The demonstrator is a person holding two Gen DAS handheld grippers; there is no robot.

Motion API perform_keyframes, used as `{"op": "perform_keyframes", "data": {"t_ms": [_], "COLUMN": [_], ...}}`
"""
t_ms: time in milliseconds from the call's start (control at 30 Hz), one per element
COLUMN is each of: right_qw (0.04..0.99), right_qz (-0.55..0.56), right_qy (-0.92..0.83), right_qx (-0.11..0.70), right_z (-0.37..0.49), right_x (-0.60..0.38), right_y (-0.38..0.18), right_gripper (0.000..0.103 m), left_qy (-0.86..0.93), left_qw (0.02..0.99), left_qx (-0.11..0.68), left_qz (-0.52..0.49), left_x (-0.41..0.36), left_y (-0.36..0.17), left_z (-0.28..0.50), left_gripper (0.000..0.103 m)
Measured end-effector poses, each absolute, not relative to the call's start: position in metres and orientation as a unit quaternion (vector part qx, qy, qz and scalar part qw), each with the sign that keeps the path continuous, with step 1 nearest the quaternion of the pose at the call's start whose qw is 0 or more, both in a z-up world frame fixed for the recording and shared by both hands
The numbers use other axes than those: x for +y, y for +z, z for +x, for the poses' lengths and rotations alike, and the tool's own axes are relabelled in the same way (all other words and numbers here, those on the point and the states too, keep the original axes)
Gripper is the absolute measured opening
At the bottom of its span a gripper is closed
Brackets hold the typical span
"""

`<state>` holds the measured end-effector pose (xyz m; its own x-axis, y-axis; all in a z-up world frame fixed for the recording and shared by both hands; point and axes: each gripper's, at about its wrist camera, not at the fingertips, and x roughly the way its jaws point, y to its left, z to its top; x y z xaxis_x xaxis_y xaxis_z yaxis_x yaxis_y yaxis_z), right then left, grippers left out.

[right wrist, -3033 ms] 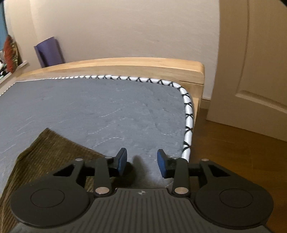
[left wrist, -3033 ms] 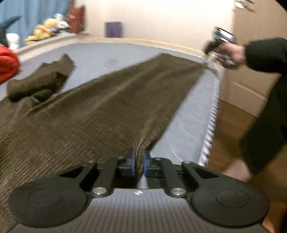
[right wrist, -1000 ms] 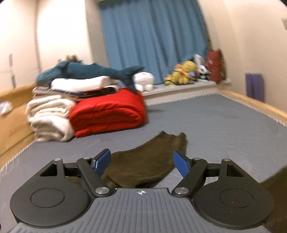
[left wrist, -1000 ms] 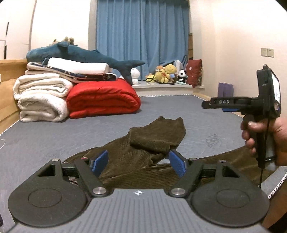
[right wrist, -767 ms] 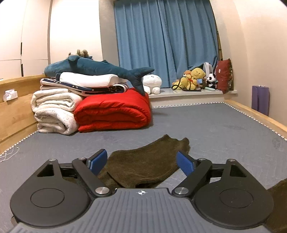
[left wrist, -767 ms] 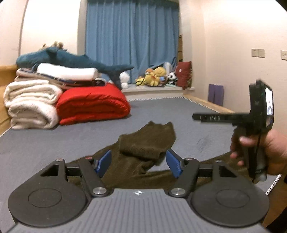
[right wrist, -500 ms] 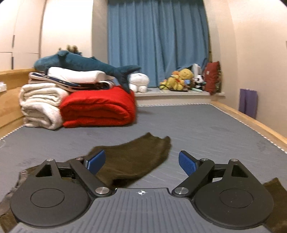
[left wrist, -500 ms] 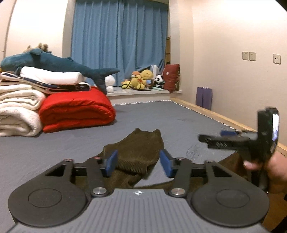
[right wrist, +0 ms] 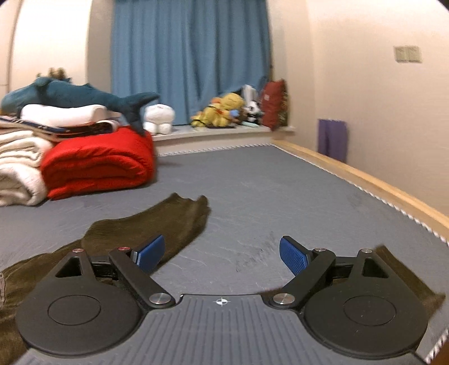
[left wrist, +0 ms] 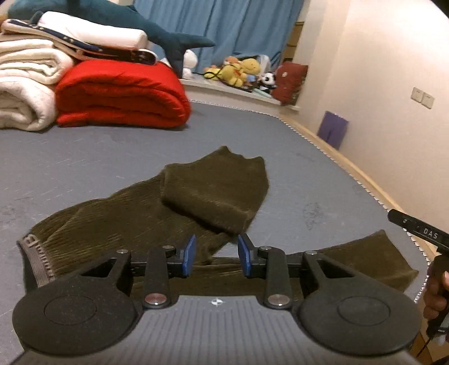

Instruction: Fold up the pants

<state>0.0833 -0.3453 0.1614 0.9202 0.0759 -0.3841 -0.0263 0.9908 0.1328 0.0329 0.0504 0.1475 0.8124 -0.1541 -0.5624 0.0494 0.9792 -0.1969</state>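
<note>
Dark olive corduroy pants (left wrist: 140, 213) lie spread on the grey mattress (left wrist: 70, 157). One leg is folded back on itself (left wrist: 216, 191); the other leg runs right to the bed edge (left wrist: 373, 258). The grey waistband (left wrist: 35, 258) is at the left. My left gripper (left wrist: 216, 254) is open with a narrow gap, empty, just above the crotch area. My right gripper (right wrist: 221, 252) is wide open and empty above bare mattress, between the folded leg (right wrist: 157, 224) and the other leg's end (right wrist: 404, 275). The right gripper's body also shows in the left wrist view (left wrist: 421, 233).
A red folded duvet (left wrist: 120, 95), white blankets (left wrist: 25, 84) and a blue plush shark (left wrist: 112, 16) are stacked at the far left. Plush toys (right wrist: 224, 109) sit on the sill under blue curtains. The wooden bed frame (right wrist: 364, 174) and wall run along the right.
Both grippers let go of the leg and swung round to face the head of the bed. The left gripper's jaws narrowed and it dipped toward the pants; the right stays wide open.
</note>
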Motion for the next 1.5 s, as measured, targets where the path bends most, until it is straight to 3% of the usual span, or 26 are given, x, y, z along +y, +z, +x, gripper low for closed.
{"op": "perform_keyframes", "data": {"t_ms": [400,800,900,967,1067,1400,1500], "right_qw": [0.96,0.95,0.95,0.949,0.945,0.904,0.889], "right_qz": [0.191,0.2,0.191,0.197,0.213,0.265,0.284], "right_qy": [-0.005,0.065,0.091,0.096,0.089,0.087,0.102], "right_qx": [0.205,0.23,0.228,0.228,0.231,0.324,0.344], "right_z": [0.091,0.165,0.179,0.192,0.211,0.281,0.297], "right_x": [-0.329,-0.273,-0.262,-0.261,-0.269,-0.267,-0.257], "right_y": [0.184,0.142,0.138,0.133,0.122,0.053,0.035], "right_gripper": [0.09,0.087,0.076,0.057,0.041,0.048,0.056], "left_qy": [-0.033,-0.002,0.005,0.013,0.047,0.062,0.049], "left_qw": [0.951,0.943,0.942,0.943,0.94,0.92,0.918], "left_qx": [0.293,0.329,0.33,0.328,0.328,0.369,0.381], "left_qz": [-0.089,-0.056,-0.054,-0.064,-0.086,-0.117,-0.097], "left_x": [0.058,0.056,0.061,0.071,0.098,0.136,0.125], "left_y": [0.155,0.126,0.123,0.124,0.124,0.106,0.098], "left_z": [0.044,0.078,0.09,0.098,0.113,0.137,0.135], "left_gripper": [0.036,0.038,0.038,0.038,0.038,0.038,0.038]}}
